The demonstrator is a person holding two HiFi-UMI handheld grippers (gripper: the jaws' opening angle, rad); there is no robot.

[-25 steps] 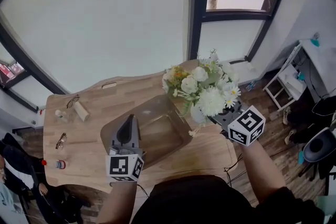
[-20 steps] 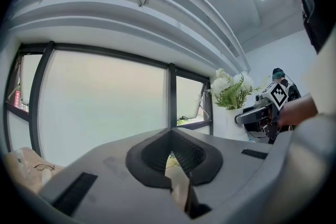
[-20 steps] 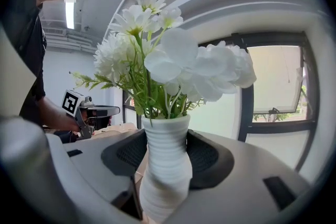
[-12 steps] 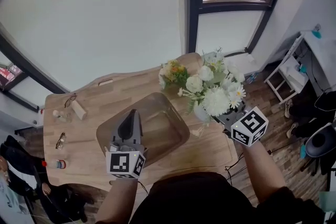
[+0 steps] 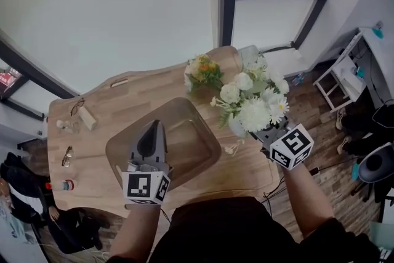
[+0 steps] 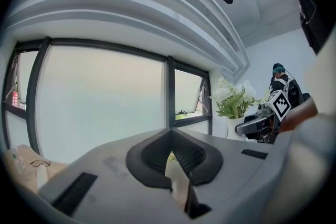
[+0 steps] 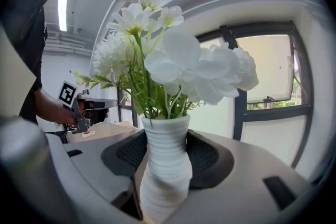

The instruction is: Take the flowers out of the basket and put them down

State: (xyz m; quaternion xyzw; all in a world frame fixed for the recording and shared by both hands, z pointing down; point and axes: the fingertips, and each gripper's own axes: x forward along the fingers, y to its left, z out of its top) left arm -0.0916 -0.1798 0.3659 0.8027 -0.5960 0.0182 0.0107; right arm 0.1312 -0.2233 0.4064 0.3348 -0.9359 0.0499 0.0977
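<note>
Our right claw [image 7: 164, 150] pinches the vase [image 7: 160, 186] low, so the top-heavy flowers [image 7: 173, 55] above it could lever it loose on landing; our left claw [image 6: 176, 165] nips the basket [image 5: 184, 145] rim.

Head view steeply down; gripper views roughly level; flowers [image 5: 251, 101] common to all.

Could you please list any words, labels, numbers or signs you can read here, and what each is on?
No readable words or numbers anywhere.
Marker cube on left hand-held gripper: black-and-white squares only.
Marker cube on right hand-held gripper: the same.
Small red-capped bottle: any print too small to read.
</note>
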